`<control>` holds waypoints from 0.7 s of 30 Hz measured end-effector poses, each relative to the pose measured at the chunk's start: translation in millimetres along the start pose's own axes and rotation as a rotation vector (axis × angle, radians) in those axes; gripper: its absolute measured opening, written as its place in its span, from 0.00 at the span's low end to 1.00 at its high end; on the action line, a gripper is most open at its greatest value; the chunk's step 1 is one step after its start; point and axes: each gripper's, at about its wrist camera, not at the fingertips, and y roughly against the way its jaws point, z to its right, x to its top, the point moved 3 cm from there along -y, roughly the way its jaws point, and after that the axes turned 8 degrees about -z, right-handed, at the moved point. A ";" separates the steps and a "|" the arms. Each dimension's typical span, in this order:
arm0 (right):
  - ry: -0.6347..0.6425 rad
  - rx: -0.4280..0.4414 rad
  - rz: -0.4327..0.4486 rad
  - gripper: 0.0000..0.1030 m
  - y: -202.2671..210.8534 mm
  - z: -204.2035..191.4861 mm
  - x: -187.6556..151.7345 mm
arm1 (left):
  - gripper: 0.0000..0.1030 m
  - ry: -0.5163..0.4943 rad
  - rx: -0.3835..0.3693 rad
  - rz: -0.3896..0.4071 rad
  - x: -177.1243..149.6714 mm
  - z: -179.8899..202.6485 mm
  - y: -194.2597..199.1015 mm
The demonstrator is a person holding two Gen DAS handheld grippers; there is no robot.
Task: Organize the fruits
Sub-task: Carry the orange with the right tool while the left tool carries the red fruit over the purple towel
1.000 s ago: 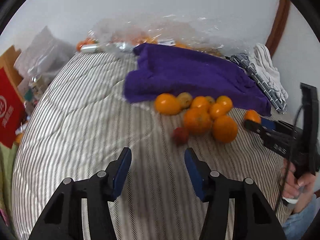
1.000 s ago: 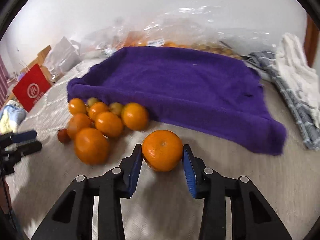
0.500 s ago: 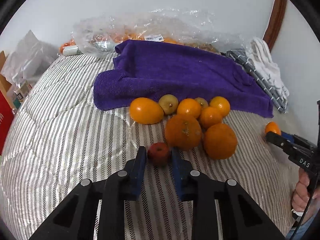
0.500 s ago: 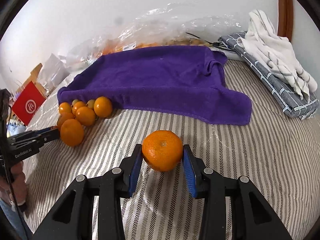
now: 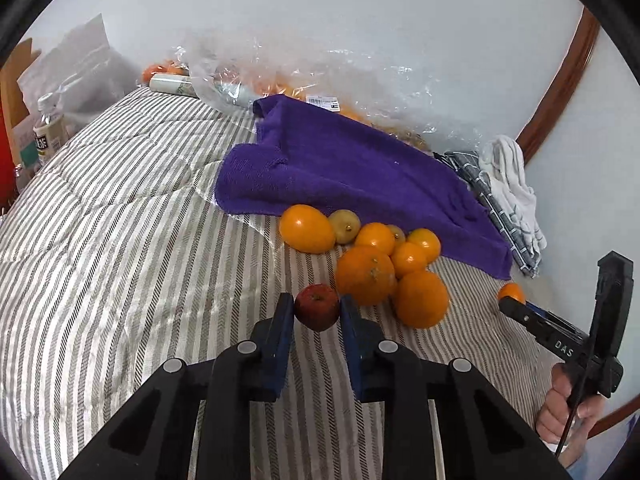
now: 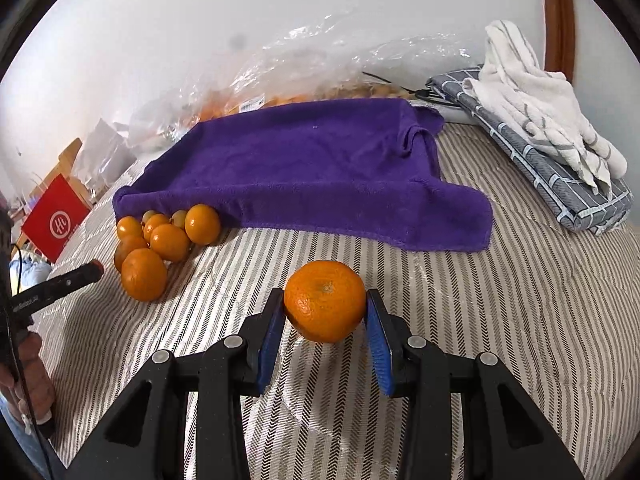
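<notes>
In the left wrist view my left gripper is shut on a small red apple, held just left of a pile of oranges on the striped bed cover. In the right wrist view my right gripper is shut on a large orange, held low over the cover, right of the same pile. The right gripper with its orange also shows at the right of the left wrist view. A purple towel lies behind the pile.
A clear plastic bag with more fruit lies against the wall behind the towel. Folded grey and white cloths sit at the right. A red box and a bottle stand off the bed's left side.
My left gripper moved in and closed on the red apple, then lifted it slightly. My right gripper carried its orange away from the pile to the right.
</notes>
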 end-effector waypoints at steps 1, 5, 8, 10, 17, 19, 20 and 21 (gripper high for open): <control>-0.002 0.001 0.002 0.39 0.1 0.4 0.8 | 0.22 -0.004 -0.011 0.004 -1.1 0.7 1.3; -0.006 0.006 0.007 0.39 1.9 0.3 0.1 | 0.22 0.005 -0.020 0.011 -3.0 -0.7 4.5; -0.007 0.002 -0.010 0.39 -0.5 0.4 0.8 | 0.22 0.005 -0.009 0.007 -4.7 -2.6 6.1; -0.010 0.001 -0.023 0.39 -2.0 0.6 1.2 | 0.22 0.000 0.027 0.006 -5.6 -3.5 9.7; 0.012 -0.021 -0.006 0.39 19.2 -5.3 24.1 | 0.22 -0.029 0.035 0.029 23.0 7.6 45.1; 0.024 -0.015 0.020 0.39 30.6 -8.1 38.7 | 0.22 -0.049 0.062 0.059 41.8 16.3 57.5; 0.033 -0.019 0.038 0.38 37.8 -10.4 48.5 | 0.22 -0.058 0.075 0.072 49.8 20.2 61.7; 0.039 -0.027 0.052 0.39 42.7 -11.9 56.1 | 0.22 -0.067 0.087 0.085 58.8 24.3 65.2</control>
